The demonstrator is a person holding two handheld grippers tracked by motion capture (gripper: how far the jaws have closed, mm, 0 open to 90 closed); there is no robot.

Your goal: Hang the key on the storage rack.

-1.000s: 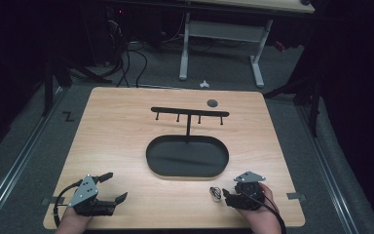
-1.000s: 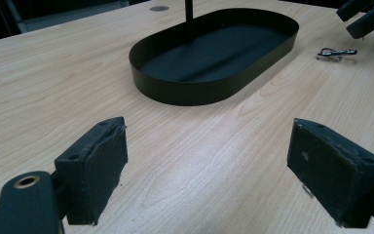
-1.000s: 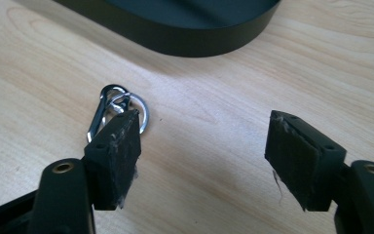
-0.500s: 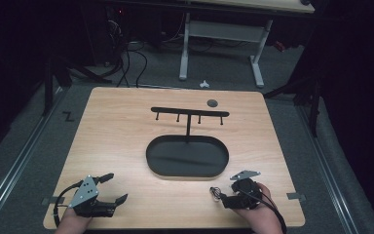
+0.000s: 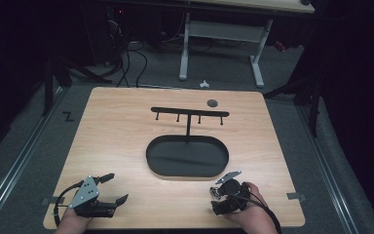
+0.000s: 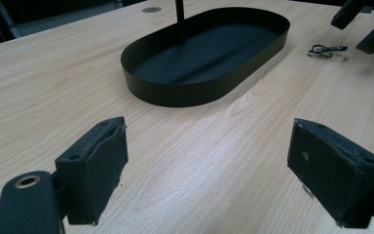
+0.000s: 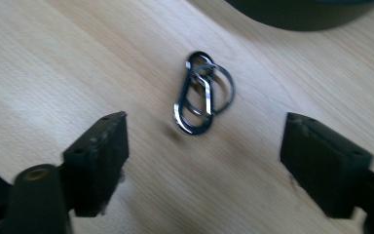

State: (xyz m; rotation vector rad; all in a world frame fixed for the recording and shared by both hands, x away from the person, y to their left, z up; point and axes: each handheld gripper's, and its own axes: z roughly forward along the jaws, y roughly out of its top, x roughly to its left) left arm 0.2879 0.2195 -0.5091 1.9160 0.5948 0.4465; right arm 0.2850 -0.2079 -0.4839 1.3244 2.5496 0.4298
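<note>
Right gripper [image 7: 202, 161] hovers jaws apart, having just been opening, over the clip [image 7: 200, 92] — lower squarely, then pinch its long sides.

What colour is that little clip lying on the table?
The carabiner clip is shiny dark silver metal, clearest in the right gripper view.

Dark room; grey carpet floor [image 5: 24, 146]; white-legged desk [image 5: 224, 36] behind wooden table [image 5: 117, 146]; cables [image 5: 131, 58] on floor.
</note>
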